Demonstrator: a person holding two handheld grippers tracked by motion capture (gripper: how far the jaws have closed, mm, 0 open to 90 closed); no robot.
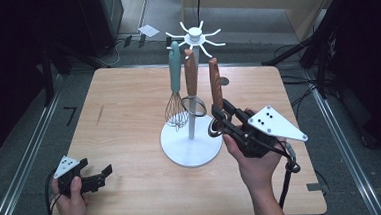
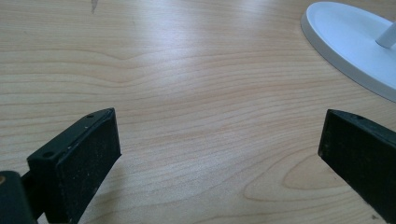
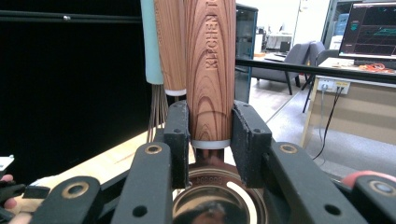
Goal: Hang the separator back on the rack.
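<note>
Wood-grained and stamped with lettering, the handle of a kitchen utensil (image 3: 210, 70) stands clamped between the jaws of the right gripper (image 1: 227, 116), pads pressed to either side of its lower end just above a white collar; below the collar a shiny round metal head (image 3: 217, 200) hangs — probably a small strainer or ladle, hard to tell. The utensil sits just right of the white stand (image 1: 191, 142), beside the pole, with a second wooden-handled tool (image 1: 191, 72) and a teal-handled whisk (image 1: 176, 83) hanging from the hook ring (image 1: 194, 37) on the pole's near and left sides. Its long axis runs close to upright, handle tip pointing up toward the hooks, metal head down toward the stand's round base. The left gripper (image 1: 95, 177) rests low, well left of the stand, jaws spread wide over bare surface (image 2: 187, 93), grasping nothing. Judged from this, the step is seating or lifting the utensil at a hook; doing it well means keeping the handle vertical and moving straight up or down — no sideways swing into the neighbouring tools, no tug that tips the stand.
</note>
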